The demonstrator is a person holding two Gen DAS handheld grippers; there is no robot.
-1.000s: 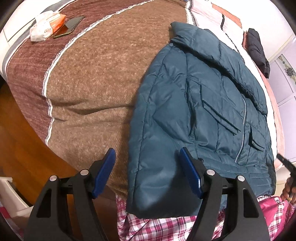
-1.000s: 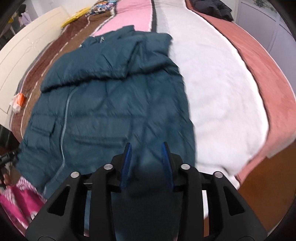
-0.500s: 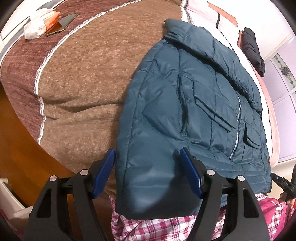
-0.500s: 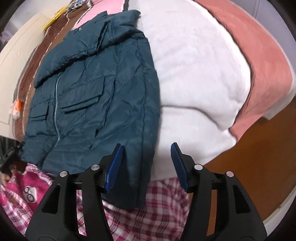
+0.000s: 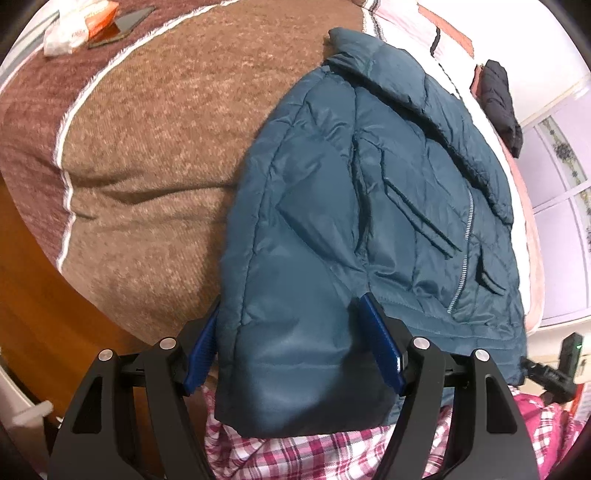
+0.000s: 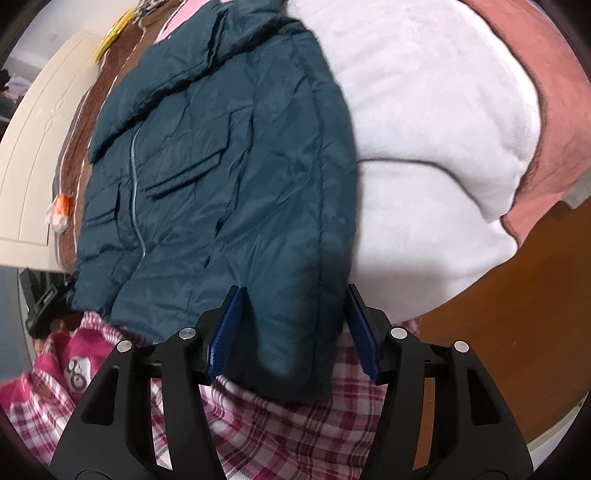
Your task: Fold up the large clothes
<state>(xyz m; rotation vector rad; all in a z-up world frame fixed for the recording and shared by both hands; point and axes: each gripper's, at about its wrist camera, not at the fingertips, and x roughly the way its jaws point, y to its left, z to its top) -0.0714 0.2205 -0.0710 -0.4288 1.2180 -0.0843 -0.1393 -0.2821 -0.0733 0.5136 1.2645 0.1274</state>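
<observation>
1. Left gripper (image 5: 291, 345): jaws closing, one sleeve end of the teal puffer jacket (image 5: 369, 206) between the blue pads; whether they press on it, I cannot tell.
2. Right gripper (image 6: 293, 328): jaws closing, the other sleeve end between them, a gap at the right pad; released.
3. Jacket lies front-up, zipped, on the bed's blanket (image 5: 155, 140), hem at the near edge.
4. Plaid pyjama fabric (image 6: 295, 424) below the hem.
5. Tissue pack (image 5: 79, 27) and phone (image 5: 122, 26) far off on the blanket.

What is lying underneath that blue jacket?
The jacket lies on a blanket, brown on one side and white on the other. Plaid cloth shows below its hem. The bed beneath its middle is covered.
</observation>
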